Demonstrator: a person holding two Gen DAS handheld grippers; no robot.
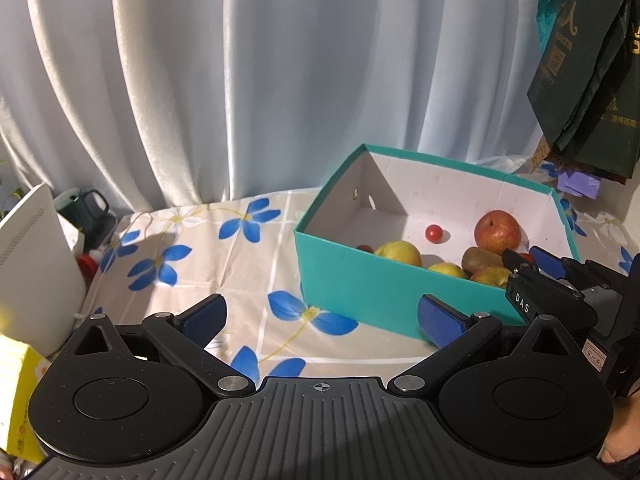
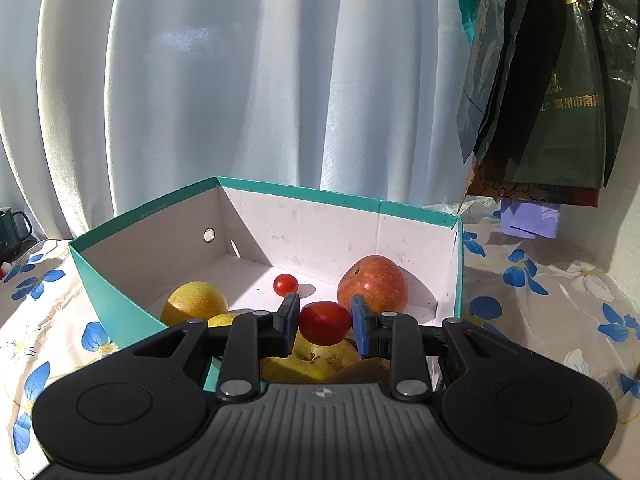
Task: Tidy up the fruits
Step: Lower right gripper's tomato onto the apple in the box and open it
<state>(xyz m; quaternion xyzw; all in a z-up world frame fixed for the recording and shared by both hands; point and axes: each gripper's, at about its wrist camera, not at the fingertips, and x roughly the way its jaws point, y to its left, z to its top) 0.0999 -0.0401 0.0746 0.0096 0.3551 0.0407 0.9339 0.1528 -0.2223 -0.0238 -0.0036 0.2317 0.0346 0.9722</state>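
A teal box (image 1: 384, 296) (image 2: 120, 300) stands on the flowered tablecloth. Inside lie a red apple (image 1: 497, 232) (image 2: 373, 285), yellow pears (image 1: 399, 254) (image 2: 196, 302), a brown kiwi (image 1: 480, 259) and a small cherry tomato (image 1: 433, 233) (image 2: 285, 283). My right gripper (image 2: 325, 322) is shut on a second cherry tomato (image 2: 325, 322) and holds it over the box's near end, above a yellow pear (image 2: 320, 360). It shows in the left wrist view (image 1: 532, 264) at the box's right edge. My left gripper (image 1: 320, 318) is open and empty, in front of the box's near left wall.
A white curtain hangs behind the table. Dark green bags (image 1: 592, 80) (image 2: 560, 80) hang at the upper right. A white appliance (image 1: 32, 268), a green mug (image 1: 82, 200) and a yellow carton (image 1: 20, 392) stand at the left. A purple object (image 2: 530, 218) sits at the back right.
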